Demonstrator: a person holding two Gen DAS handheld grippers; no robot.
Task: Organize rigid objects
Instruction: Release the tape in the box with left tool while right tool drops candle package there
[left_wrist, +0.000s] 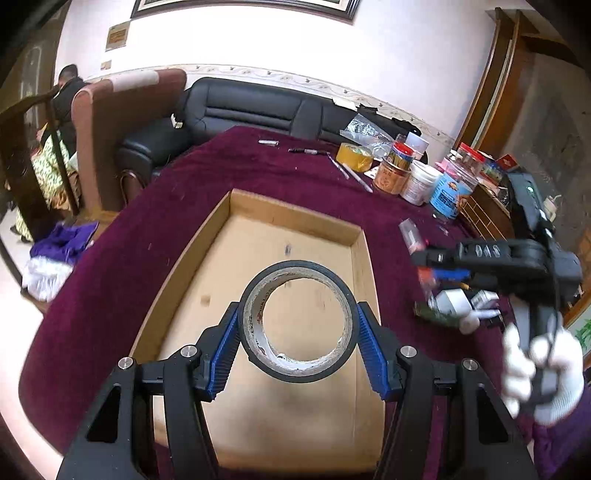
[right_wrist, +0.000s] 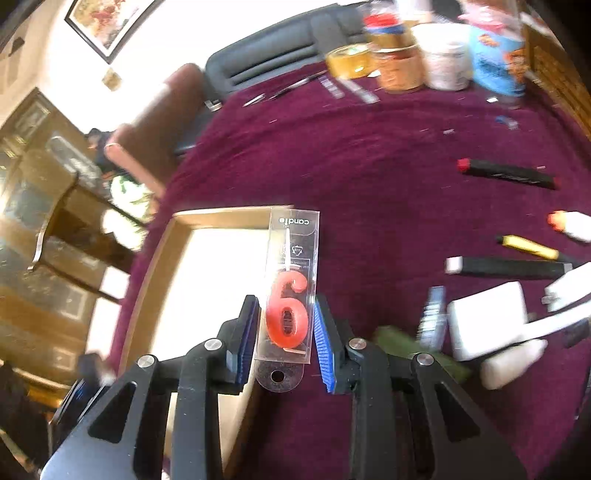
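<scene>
- A table under a dark purple cloth (left_wrist: 122, 258) stands before a black sofa (left_wrist: 251, 107) and a brown armchair (left_wrist: 122, 122); a person sits at the far left.
- A shallow cardboard tray (left_wrist: 295, 218) lies on the cloth, its floor bare.
- The left gripper (left_wrist: 297, 332) pinches a roll of black tape (left_wrist: 297, 373) by its outer rim, blue pads on both sides, and holds it above the tray.
- The right gripper (right_wrist: 284, 328) holds a clear packet with a red number candle (right_wrist: 288, 314) by its long edges, over the tray's right wall; a white-gloved hand (left_wrist: 543, 373) carries it.
- Jars, tubs and a yellow tape roll (left_wrist: 354, 157) crowd the far right corner.
- Markers, a yellow pen (right_wrist: 528, 247) and white boxes lie scattered on the cloth to the right.
</scene>
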